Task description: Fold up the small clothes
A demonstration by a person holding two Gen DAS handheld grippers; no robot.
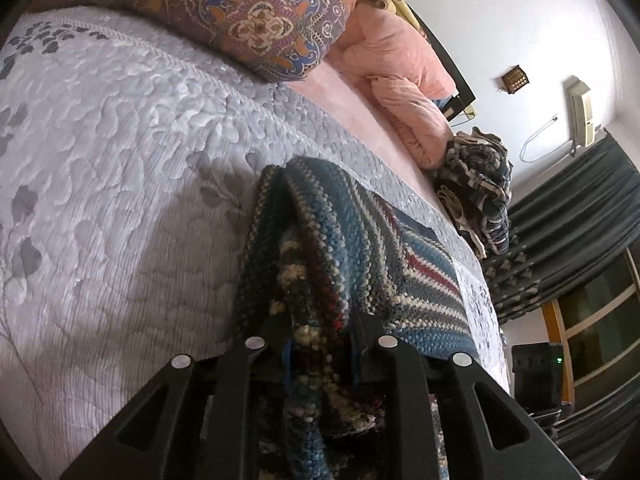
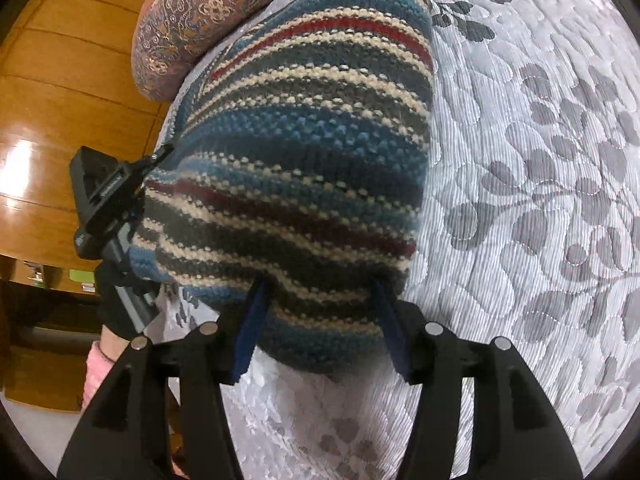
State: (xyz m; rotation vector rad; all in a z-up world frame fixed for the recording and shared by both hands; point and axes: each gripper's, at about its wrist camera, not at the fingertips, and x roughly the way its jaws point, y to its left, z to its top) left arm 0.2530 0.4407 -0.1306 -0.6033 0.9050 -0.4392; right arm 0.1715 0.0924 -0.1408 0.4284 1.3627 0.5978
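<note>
Left gripper clamped the striped sweater edge for folding (bunched there); right gripper stood open, straddling the hem.

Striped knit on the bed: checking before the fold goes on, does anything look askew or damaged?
No damage shows. The striped knit is bunched and lifted at the left gripper, while its other end sits between the right gripper jaws.

My left wrist camera sits low and close over the bed, facing toward its pillows. My right wrist camera looks down along the bed from close range. Both share the striped knit lying on it.
</note>
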